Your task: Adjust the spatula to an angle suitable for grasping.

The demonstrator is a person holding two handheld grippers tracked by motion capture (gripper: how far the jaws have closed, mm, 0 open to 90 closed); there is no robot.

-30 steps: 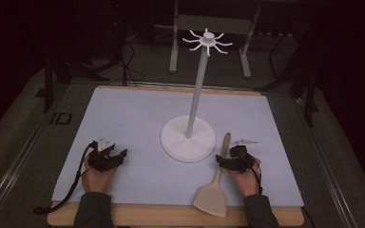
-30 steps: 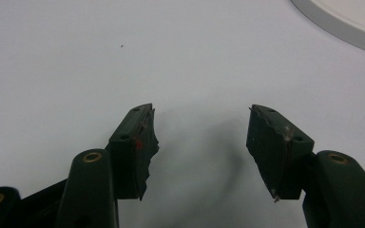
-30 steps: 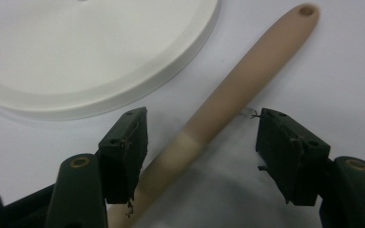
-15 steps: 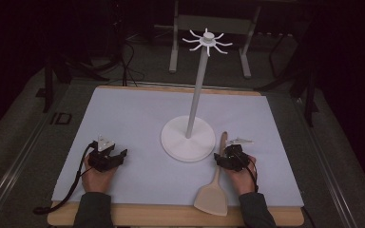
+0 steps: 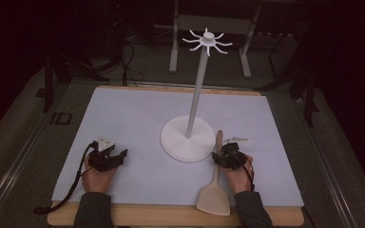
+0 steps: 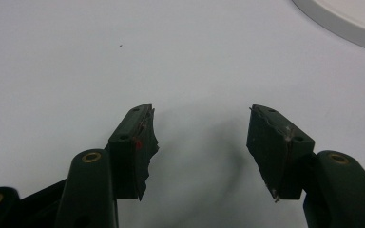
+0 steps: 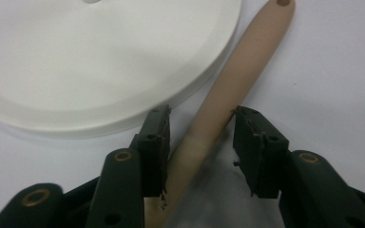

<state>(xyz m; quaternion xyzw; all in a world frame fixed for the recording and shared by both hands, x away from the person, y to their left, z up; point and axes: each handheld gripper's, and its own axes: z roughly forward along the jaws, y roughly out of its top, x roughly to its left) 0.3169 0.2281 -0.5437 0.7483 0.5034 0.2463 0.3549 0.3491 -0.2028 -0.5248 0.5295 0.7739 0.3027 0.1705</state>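
A wooden spatula lies flat on the white sheet, blade toward the near edge and handle pointing away beside the stand's base. My right gripper is low over the handle. Its jaws are open and straddle the handle, which runs slantwise between them close to both pads. The tall white stand has a round base and a ring of hooks on top. My left gripper rests on the sheet at the near left, open, with only bare sheet between its fingers.
The white sheet covers a wooden board. The rim of the stand's base lies just ahead and to the right of the left gripper. Dark floor, cables and metal legs lie beyond the board.
My right gripper has shifted slightly left and forward so that its jaws now sit on either side of the spatula handle. The left gripper and the spatula have stayed put.
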